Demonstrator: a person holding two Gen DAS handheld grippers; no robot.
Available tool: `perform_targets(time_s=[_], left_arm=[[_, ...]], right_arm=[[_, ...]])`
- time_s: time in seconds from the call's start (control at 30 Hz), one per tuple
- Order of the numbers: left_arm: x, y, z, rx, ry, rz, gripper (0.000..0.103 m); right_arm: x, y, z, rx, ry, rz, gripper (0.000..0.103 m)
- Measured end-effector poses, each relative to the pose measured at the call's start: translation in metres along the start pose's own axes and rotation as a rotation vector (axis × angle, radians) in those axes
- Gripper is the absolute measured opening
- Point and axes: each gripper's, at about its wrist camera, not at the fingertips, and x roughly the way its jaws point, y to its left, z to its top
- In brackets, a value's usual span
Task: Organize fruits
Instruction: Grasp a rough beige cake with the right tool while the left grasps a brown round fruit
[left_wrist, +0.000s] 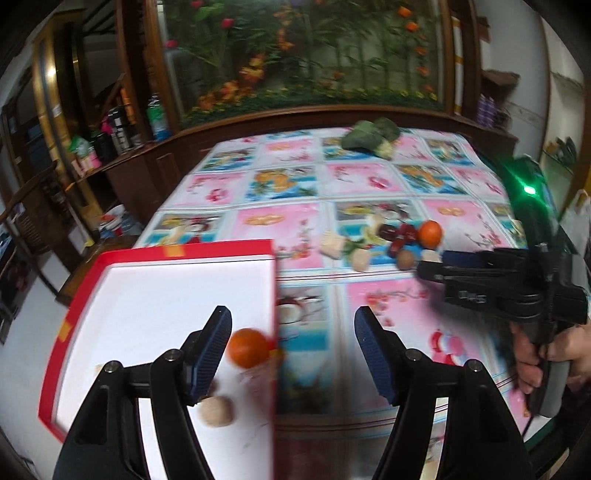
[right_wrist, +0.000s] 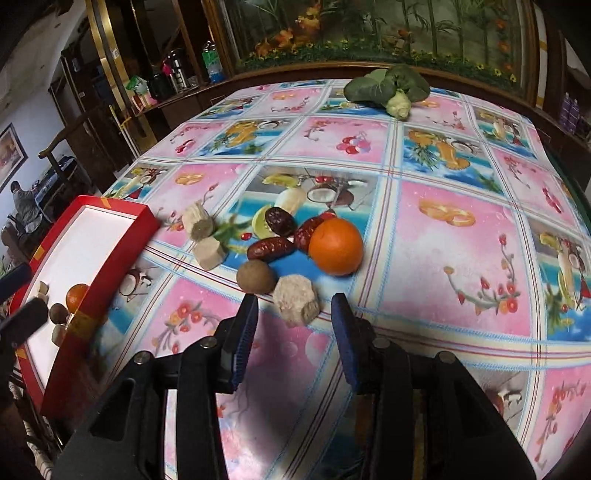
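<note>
Red box (left_wrist: 92, 291) holding an orange (left_wrist: 248, 348); left tongs (left_wrist: 293, 354) apart above it, right tongs (right_wrist: 294, 334) apart, both empty.

A home dining room: fruit-print tablecloth (right_wrist: 424, 206), wooden sideboard (left_wrist: 122, 173) (bottles on it), chair (right_wrist: 55, 155).

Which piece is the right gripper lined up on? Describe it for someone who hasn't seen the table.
On the fruit-print tablecloth, find the loose pile beside the red tray. The piece lies at the pile's near edge, just ahead of the right gripper, beside a round brown fruit. It is the pale, rough, faceted chunk, neither smooth nor round.
</note>
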Motion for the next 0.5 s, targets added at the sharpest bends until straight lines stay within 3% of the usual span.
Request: perform_targets(time_s=[0.1,0.2,0.37,0.5], left_arm=[[0.009,-0.016,0.005,0.026,0.029,-0.032,0.069],[0.017,-0.028,0.009,0.033,0.060,-0.061,0.069],[0.039,-0.051,0.016,0.036,0.115,-0.117,0.069],[0.063,-0.070,0.025,0.029,0.153,-0.131,0.069]], right_arm=[[0.006,0.002,0.001,-0.032,0.007,-0.023,0.041],[0.007,0.006,0.002,-0.092,0.011,-0.076,0.027],[-0.008,-0.024,0.007,0.056,0.033,0.032,0.027],[-0.032,-0.058,0.012,0.235,-0.019,0.138,0.027]])
